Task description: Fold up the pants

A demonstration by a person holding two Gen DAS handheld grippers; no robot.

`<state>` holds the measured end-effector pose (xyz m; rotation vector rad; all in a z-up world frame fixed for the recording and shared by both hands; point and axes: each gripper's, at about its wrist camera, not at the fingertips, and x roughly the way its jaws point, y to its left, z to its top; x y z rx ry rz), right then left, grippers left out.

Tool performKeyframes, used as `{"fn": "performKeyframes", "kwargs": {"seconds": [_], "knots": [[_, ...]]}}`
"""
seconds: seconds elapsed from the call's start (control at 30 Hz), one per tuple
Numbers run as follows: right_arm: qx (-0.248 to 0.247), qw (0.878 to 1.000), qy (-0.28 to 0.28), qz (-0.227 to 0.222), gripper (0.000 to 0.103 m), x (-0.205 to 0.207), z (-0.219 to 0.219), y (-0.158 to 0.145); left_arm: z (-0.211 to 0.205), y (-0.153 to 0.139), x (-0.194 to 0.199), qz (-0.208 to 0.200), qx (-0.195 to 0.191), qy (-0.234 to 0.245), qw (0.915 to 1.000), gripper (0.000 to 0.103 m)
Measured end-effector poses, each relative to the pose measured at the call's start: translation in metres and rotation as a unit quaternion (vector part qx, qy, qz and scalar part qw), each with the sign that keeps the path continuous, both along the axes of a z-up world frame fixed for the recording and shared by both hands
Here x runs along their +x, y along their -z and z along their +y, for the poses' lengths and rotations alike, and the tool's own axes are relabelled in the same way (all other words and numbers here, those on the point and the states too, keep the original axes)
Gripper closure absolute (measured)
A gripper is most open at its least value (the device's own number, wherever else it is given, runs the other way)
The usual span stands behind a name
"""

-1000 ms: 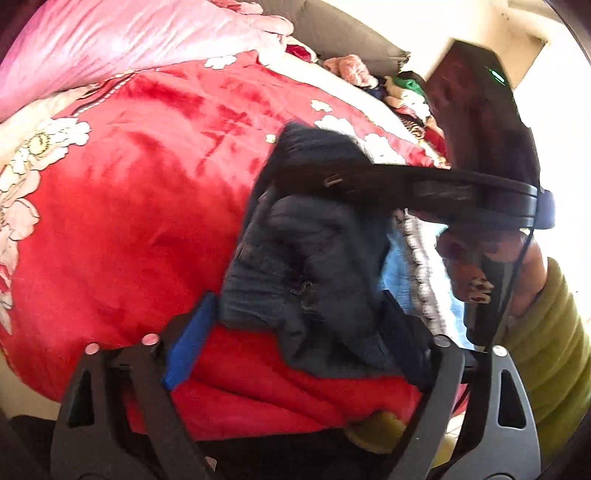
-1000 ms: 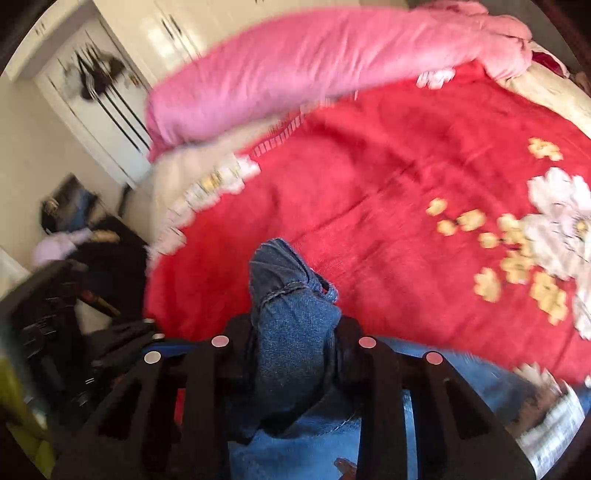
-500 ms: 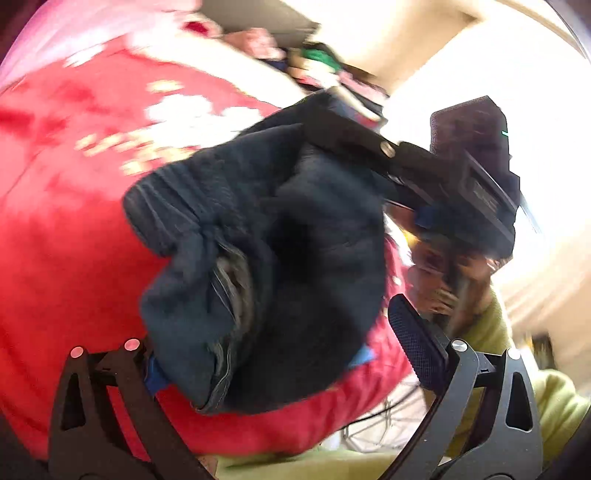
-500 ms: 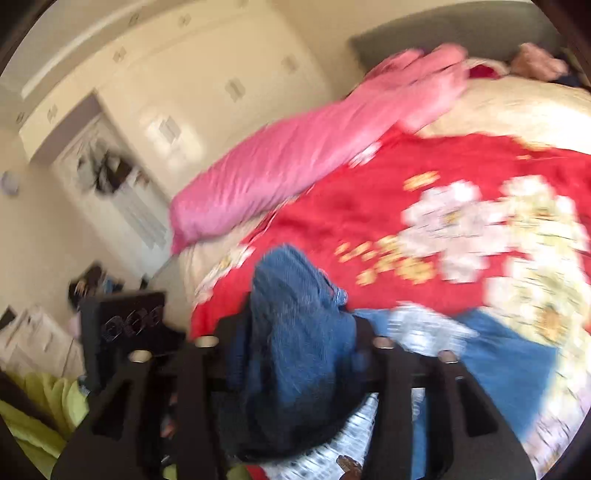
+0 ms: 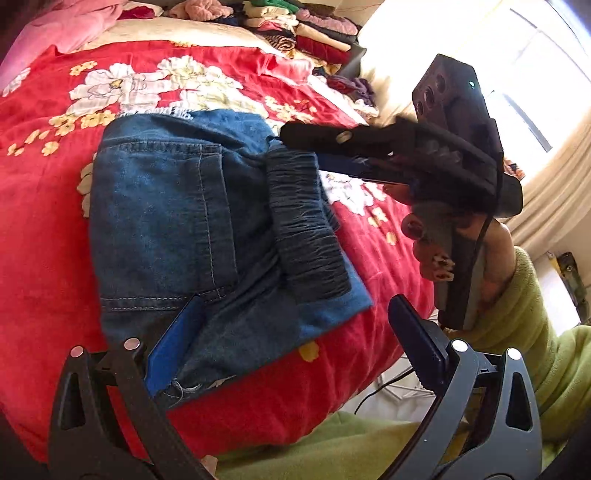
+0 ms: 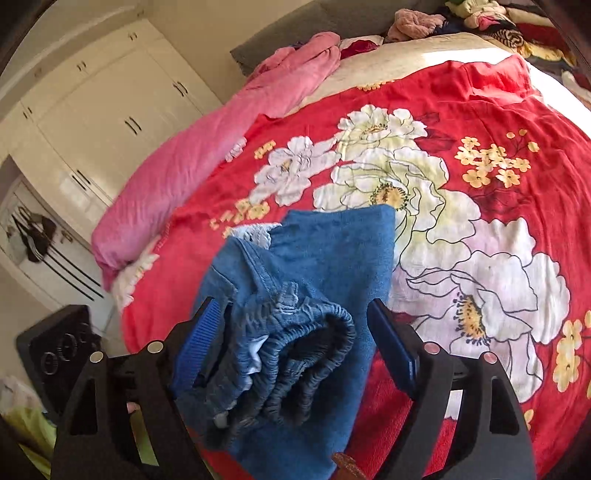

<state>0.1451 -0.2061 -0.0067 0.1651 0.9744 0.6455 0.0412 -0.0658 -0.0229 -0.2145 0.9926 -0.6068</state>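
Blue denim pants [image 5: 192,229] lie folded on the red floral bedspread [image 5: 44,258] near its front edge. My left gripper [image 5: 291,343] is open; its left pad touches the pants' near hem, the right pad stands apart. My right gripper [image 5: 295,147] shows in the left wrist view at the dark elastic waistband [image 5: 306,225]. In the right wrist view my right gripper [image 6: 295,347] is open, with the bunched waistband [image 6: 295,354] lying between its spread fingers and the pants [image 6: 332,251] flat beyond.
A pink rolled quilt [image 6: 207,147] lies along the bed's far side. Piles of folded clothes [image 5: 295,26] sit at the head end. White wardrobes [image 6: 92,110] stand behind. My green sleeve [image 5: 517,332] is at the bed's near edge.
The pants were held up in both shut grippers and have been laid down folded on the bedspread. Both grippers have opened.
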Motion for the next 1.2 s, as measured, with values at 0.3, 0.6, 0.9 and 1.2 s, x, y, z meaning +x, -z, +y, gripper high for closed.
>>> {"fn": "performKeyframes", "kwargs": {"seconds": [0.3, 0.6, 0.9, 1.2], "knots": [[-0.024, 0.998, 0.024, -0.049, 0.034, -0.023, -0.014, -0.009, 0.002, -0.012, -0.013, -0.018, 0.013, -0.011, 0.9997, 0.010], [-0.010, 0.994, 0.026, -0.103, 0.017, -0.071, -0.038, -0.050, 0.015, -0.034, -0.024, -0.051, 0.048, -0.051, 0.9963, 0.010], [-0.030, 0.994, 0.014, -0.108, 0.017, -0.118, -0.048, -0.050, 0.028, -0.047, -0.017, -0.074, 0.084, -0.088, 0.9898, 0.010], [0.000, 0.999, -0.037, -0.036, 0.017, -0.135, -0.006, -0.018, 0.045, -0.040, 0.030, -0.065, 0.131, -0.132, 0.9804, 0.011]]}}
